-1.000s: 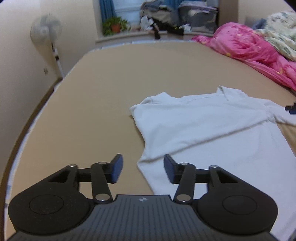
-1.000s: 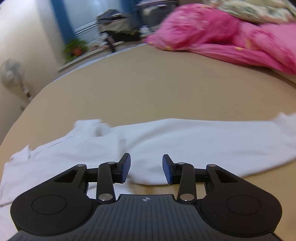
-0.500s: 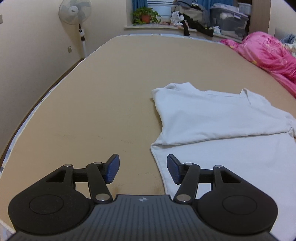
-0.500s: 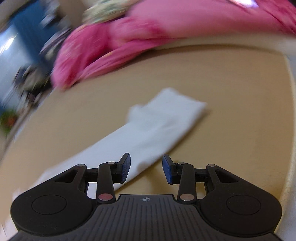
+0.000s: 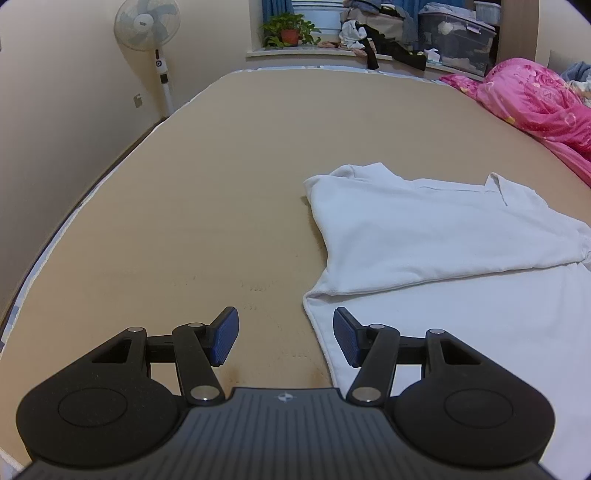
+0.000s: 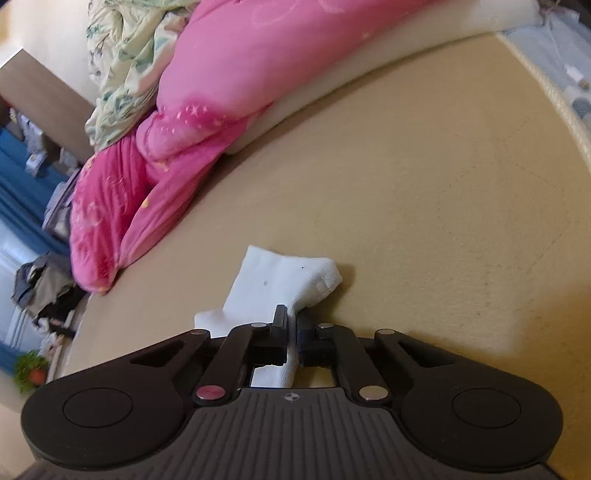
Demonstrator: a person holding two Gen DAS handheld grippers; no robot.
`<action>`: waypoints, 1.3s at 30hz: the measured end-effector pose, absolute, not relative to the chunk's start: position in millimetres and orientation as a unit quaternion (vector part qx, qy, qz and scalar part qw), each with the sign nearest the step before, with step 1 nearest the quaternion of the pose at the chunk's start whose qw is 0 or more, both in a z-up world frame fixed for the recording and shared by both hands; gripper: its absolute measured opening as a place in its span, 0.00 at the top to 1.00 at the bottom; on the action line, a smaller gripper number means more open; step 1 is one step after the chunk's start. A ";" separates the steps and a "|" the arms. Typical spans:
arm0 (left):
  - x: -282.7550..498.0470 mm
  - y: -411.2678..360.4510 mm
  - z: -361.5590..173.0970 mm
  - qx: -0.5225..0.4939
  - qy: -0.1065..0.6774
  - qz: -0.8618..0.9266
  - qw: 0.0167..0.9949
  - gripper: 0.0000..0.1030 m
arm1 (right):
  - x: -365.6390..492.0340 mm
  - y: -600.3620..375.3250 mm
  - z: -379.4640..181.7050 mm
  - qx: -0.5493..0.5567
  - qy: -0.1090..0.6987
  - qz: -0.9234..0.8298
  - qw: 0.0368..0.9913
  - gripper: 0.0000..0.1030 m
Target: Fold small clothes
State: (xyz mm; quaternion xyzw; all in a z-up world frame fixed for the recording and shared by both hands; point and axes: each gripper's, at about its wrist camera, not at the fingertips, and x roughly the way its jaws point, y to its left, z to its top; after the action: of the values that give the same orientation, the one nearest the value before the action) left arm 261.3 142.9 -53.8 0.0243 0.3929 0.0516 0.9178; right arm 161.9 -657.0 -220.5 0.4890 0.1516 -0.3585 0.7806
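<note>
A small white shirt (image 5: pixel 424 236) lies flat on the tan bed sheet (image 5: pixel 221 184), its left sleeve side folded over the body. My left gripper (image 5: pixel 286 338) is open and empty, low over the sheet just left of the shirt's lower left edge. My right gripper (image 6: pixel 291 323) is shut on the end of the shirt's white sleeve (image 6: pixel 284 280), which sticks out past the fingertips above the sheet (image 6: pixel 443 221).
A pink quilt (image 6: pixel 177 140) is heaped along the bed's far side, also in the left wrist view (image 5: pixel 535 96). A standing fan (image 5: pixel 147 26) is by the left wall. A windowsill with a plant (image 5: pixel 288 31) and piled clothes lies beyond the bed.
My right gripper has swung right to the sleeve end and shut on it. My left gripper has drawn back to the left, off the shirt's edge, staying open.
</note>
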 end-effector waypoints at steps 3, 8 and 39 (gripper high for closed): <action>261.4 142.9 -51.2 0.021 0.390 0.049 0.919 0.39 | 185.6 -637.2 -184.7 0.420 0.145 -0.374 0.814 0.96; 261.3 144.8 -47.9 0.014 0.390 0.045 0.920 0.39 | 245.9 -520.0 -88.0 0.272 0.085 -0.270 0.920 0.96; 352.0 151.1 -85.4 -0.188 0.436 -0.057 0.878 0.67 | 193.6 -310.1 -88.9 0.135 0.308 0.054 0.940 0.53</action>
State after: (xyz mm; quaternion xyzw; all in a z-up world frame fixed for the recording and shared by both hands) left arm 352.0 151.1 -85.4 -0.1879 0.4363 -0.0571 0.8781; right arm 193.6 -310.1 -88.9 0.1346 0.3085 0.0538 0.9401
